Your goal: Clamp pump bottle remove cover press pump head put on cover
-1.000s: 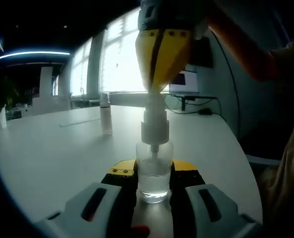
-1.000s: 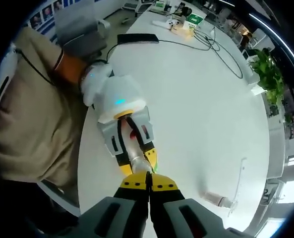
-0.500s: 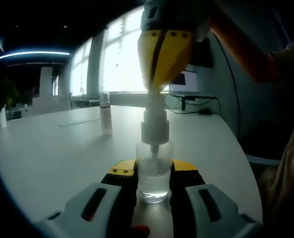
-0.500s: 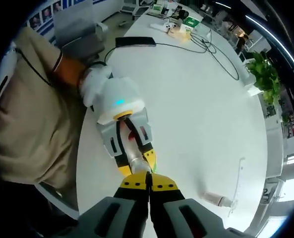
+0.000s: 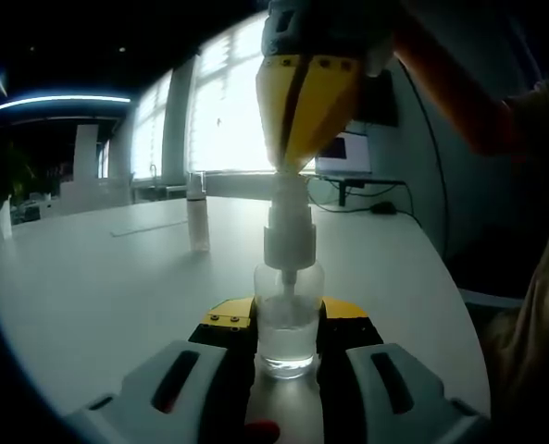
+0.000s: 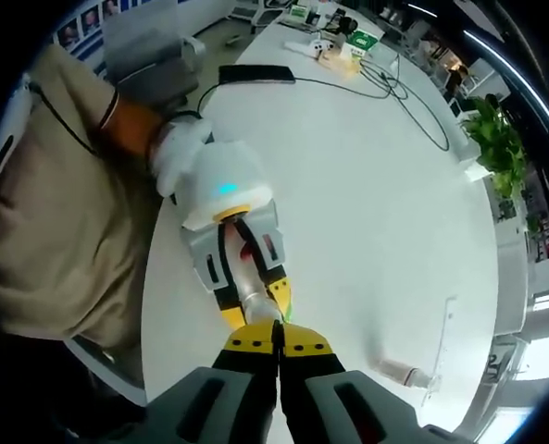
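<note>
Pump bottle (image 5: 288, 319): clear, upright on white surface (image 5: 98, 277), near its right edge, clamped between left gripper (image 5: 286, 347) jaws. Cover (image 5: 197, 211): stands apart to the left, open surface around it. Right gripper (image 5: 297, 157): jaws together, tips on pump head (image 5: 288, 222). No legible writing.
</note>
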Demonstrator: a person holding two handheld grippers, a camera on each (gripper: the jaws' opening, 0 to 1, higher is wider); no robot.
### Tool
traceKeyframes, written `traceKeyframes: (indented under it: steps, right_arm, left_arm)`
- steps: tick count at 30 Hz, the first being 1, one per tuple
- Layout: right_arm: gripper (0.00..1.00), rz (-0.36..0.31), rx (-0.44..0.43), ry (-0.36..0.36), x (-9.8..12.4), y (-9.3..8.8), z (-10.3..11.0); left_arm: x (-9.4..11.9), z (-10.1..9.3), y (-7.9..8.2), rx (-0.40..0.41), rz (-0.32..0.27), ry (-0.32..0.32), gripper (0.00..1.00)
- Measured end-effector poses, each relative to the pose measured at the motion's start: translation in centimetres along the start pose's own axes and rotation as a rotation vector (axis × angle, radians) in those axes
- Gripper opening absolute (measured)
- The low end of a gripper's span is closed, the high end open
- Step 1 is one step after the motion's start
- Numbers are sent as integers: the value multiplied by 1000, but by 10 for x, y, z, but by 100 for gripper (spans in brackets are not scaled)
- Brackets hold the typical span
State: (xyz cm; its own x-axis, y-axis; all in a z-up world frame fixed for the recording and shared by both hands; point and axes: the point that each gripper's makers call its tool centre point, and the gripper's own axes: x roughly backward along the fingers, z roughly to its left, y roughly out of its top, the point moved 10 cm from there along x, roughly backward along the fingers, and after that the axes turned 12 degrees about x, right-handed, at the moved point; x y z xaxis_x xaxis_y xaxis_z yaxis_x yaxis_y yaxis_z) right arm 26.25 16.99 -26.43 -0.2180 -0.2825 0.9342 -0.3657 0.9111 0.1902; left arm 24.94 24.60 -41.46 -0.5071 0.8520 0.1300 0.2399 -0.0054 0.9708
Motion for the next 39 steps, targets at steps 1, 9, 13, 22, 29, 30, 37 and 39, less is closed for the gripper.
traceKeyframes:
  steps: [1, 9, 13, 22, 29, 30, 37, 39]
  right_arm:
    - [0, 1, -1, 1, 0, 0, 0]
    - [0, 6, -10, 10, -3, 0, -1]
    - [0, 9, -10, 20, -3, 1, -1]
    - [0, 44, -8, 29, -7, 4, 0]
    - [0, 63, -7, 48, -8, 5, -3]
    - [0, 60, -12, 53, -8, 5, -3]
    - [0, 58, -8, 57, -8, 5, -2]
    - [0, 56, -9, 58, -8, 4, -2]
  left_arm:
    - [0, 0, 0, 0, 0, 0, 16]
    - [0, 0, 0, -1, 0, 1, 16]
    - [0, -1, 0, -1, 0, 2, 16]
    - [0, 0, 0, 0, 0, 2, 16]
    - [0, -1, 0, 1, 1, 2, 16]
    - [0, 0, 0, 1, 1, 2, 16]
    - [0, -1, 0, -1, 1, 1, 16]
    - [0, 0, 0, 1, 1, 1, 16]
